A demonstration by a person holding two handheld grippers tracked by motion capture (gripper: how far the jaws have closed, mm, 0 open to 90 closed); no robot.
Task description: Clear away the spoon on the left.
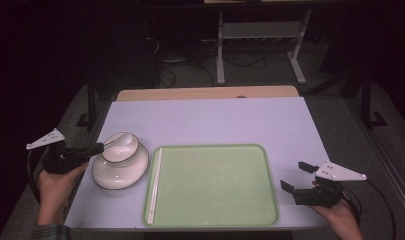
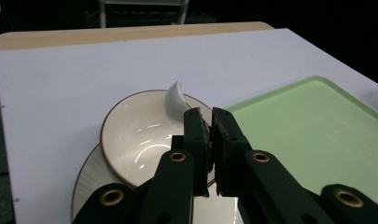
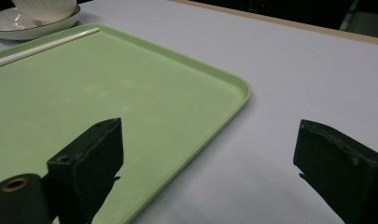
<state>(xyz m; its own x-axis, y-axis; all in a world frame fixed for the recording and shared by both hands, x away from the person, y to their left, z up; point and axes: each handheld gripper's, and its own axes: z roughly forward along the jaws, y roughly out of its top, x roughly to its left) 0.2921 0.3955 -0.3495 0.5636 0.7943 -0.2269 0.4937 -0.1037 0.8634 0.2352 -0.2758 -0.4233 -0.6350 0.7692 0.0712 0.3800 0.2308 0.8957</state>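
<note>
A white bowl (image 1: pixel 127 155) with a dark rim stands on a white plate (image 1: pixel 119 180) at the table's left. A white spoon (image 1: pixel 123 142) lies over the bowl's mouth. My left gripper (image 1: pixel 101 147) reaches in from the left, shut on the spoon's handle. In the left gripper view the jaws (image 2: pixel 211 125) are pressed together above the bowl (image 2: pixel 130 135), and the spoon's curved end (image 2: pixel 175 97) rises just past them. My right gripper (image 1: pixel 296 177) hovers open and holds nothing, right of the green tray (image 1: pixel 215 200). Its jaws (image 3: pixel 210 154) straddle the tray's corner (image 3: pixel 130 84).
A white chopstick pair (image 1: pixel 155 184) lies along the tray's left inner edge, and appears as a chopstick pair (image 3: pixel 42 46) in the right gripper view. A pale mat (image 1: pixel 215 120) covers the wooden table. Beyond the table are a metal stand and cables on a dark floor.
</note>
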